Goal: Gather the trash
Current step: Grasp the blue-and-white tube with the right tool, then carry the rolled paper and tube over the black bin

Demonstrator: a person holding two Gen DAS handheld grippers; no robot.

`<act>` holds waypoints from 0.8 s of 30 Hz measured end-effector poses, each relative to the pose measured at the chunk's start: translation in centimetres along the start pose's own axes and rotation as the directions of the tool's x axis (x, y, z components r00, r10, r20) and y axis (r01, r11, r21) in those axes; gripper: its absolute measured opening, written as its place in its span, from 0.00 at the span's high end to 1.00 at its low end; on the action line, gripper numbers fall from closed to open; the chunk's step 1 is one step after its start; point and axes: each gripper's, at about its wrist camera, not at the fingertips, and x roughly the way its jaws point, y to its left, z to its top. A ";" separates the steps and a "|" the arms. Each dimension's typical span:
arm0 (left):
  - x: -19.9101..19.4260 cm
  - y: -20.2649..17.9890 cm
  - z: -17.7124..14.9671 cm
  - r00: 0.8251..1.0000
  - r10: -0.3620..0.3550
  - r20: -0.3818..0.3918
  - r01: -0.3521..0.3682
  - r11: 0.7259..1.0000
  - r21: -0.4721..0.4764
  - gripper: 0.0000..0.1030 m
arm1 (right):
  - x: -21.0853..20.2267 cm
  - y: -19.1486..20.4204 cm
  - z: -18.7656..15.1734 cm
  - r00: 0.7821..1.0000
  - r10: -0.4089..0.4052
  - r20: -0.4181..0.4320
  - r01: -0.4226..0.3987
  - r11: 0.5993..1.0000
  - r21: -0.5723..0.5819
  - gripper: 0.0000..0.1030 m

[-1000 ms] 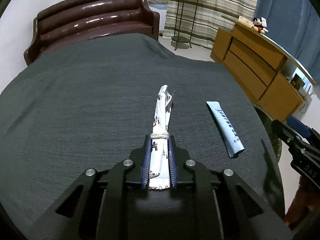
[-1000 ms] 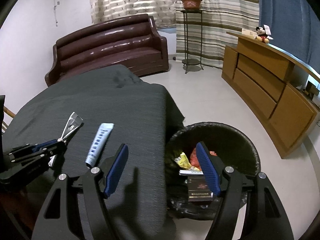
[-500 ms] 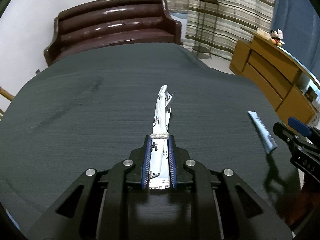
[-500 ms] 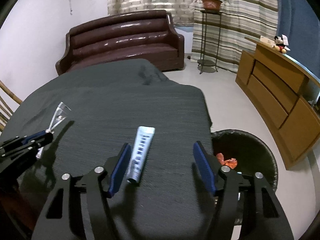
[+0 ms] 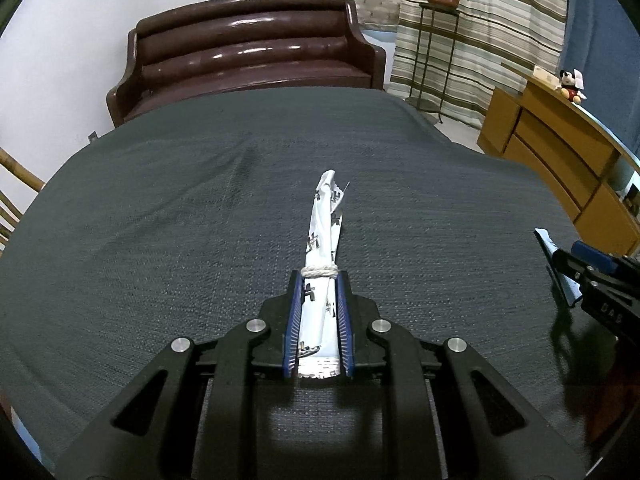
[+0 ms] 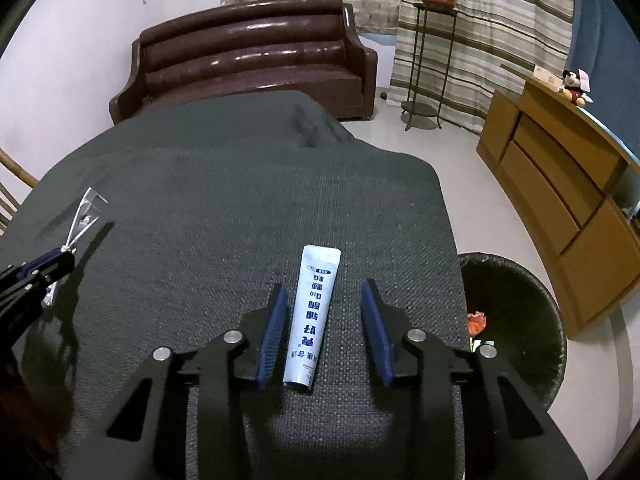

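**A:** So where's this at? The big dark cloth-covered bench [image 6: 224, 208] fills most of both views, and the black trash bin [image 6: 516, 320] sits on the floor just off the bench's right edge, with some scraps already in it.

**B:** Mid-collection, I'd say. Two pieces of trash are in play at once. The left gripper [image 5: 318, 280] is clamped tight on a white crumpled wrapper [image 5: 322, 232] with a bit of string wound around it; the wrapper sticks out past the gripper tips over the middle of the bench.

**A:** And the right gripper [image 6: 324, 292]?

**B:** Jaws are closing, with the pale blue tube [image 6: 316, 312] lying lengthwise between them near the bench's right edge. The pads don't look to be touching it yet; there's a gap on both sides, a wider one on the right.

**A:** Next move?

**B:** Probably finishing that squeeze so the tube is held firmly, then carrying both items over to the bin.

**A:** Any readable text?

**B:** The tube has dark blue Chinese print along it, too small for me to make out. The wrapper's markings are just repeated dark shapes.
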 end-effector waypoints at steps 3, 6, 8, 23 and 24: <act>0.0 0.0 -0.1 1.000 -0.004 -0.002 0.004 1.000 -0.003 0.83 | 0.4 0.3 0.1 1.000 -0.004 -0.021 0.004 1.000 -0.008 0.74; 0.1 0.0 -0.1 1.000 -0.003 -0.001 0.003 1.000 -0.002 0.83 | 0.5 0.6 0.1 1.000 -0.006 -0.027 0.005 1.000 -0.017 0.78; 0.1 0.0 -0.1 1.000 -0.004 -0.003 0.004 1.000 -0.003 0.83 | 0.4 0.6 0.1 1.000 -0.005 -0.027 0.004 1.000 -0.023 0.81; -0.1 -0.3 -0.5 1.000 -0.010 0.009 0.009 1.000 0.003 0.83 | -0.5 0.5 -0.3 1.000 0.012 0.010 -0.012 1.000 -0.016 0.83; -0.2 -0.4 -0.5 1.000 -0.012 0.012 0.012 1.000 0.004 0.83 | -0.7 0.4 -0.4 1.000 0.015 0.015 -0.014 1.000 -0.015 0.83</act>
